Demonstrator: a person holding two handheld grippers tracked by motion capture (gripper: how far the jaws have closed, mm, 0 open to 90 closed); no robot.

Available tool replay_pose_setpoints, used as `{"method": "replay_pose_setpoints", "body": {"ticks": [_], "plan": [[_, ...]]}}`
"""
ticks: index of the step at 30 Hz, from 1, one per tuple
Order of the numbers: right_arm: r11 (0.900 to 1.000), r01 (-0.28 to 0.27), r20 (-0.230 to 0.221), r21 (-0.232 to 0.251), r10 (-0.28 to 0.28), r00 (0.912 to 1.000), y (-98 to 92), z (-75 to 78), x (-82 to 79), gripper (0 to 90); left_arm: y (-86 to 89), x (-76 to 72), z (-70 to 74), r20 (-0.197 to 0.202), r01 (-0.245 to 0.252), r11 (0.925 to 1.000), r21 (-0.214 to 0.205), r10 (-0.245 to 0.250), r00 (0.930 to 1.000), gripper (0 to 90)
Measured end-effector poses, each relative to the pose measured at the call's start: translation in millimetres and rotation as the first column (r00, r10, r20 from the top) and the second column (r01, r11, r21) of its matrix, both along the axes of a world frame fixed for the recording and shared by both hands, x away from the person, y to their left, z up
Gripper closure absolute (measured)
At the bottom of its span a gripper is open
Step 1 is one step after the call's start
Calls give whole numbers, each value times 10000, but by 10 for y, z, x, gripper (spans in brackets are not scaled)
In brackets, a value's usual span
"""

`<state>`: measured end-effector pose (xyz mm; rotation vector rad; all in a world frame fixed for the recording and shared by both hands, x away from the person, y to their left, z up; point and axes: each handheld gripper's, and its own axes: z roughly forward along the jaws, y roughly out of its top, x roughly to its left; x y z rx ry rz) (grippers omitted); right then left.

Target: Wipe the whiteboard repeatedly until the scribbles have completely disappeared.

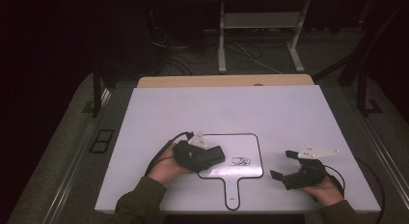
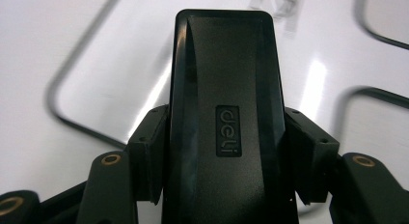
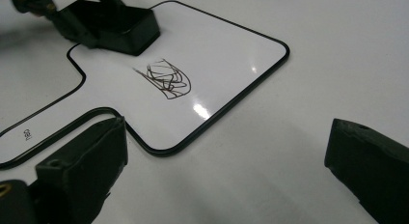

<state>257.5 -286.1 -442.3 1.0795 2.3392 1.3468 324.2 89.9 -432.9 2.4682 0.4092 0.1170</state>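
White surface (image 1: 289,113) mostly bare across upper half of high view; wide room right of paddle-shaped whiteboard (image 1: 230,173). Whiteboard sat lower centre, handle reaching near bottom edge of surface. Left gripper (image 1: 219,154) lay at whiteboard's left side, fingers clenched on black eraser (image 2: 224,113); eraser rested on whiteboard just left of dark scribble (image 1: 240,161). Right gripper (image 1: 282,164) was lower right, off whiteboard, fingers spread, nothing between. Eraser's lower end cut off in left gripper view. Floor cables and frame legs behind surface dim.
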Motion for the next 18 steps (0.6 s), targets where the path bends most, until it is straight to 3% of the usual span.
{"method": "replay_pose_setpoints", "body": {"ticks": [2, 7, 14, 18], "plan": [[10000, -22, -15, -1, 22, 10000, 0, -1, 2, 4, -2, 13, 3, 28, -4, 10000, 60, 3, 10000, 392], [10000, -43, -11, -24, 43, 10000, 7, 0, 2, 4, 10, 221, -8, -44, -453, 9989, -70, 453, 9990, 392], [10000, -33, -20, 3, 33, 10000, 4, -1, 4, 4, -36, -13, 15, 53, 203, 9995, 255, -204, 9998, 392], [10000, -49, -1, -29, 49, 10000, 11, -1, 6, 4, -34, 156, 8, 107, -263, 9995, 177, 261, 9996, 392]]}}
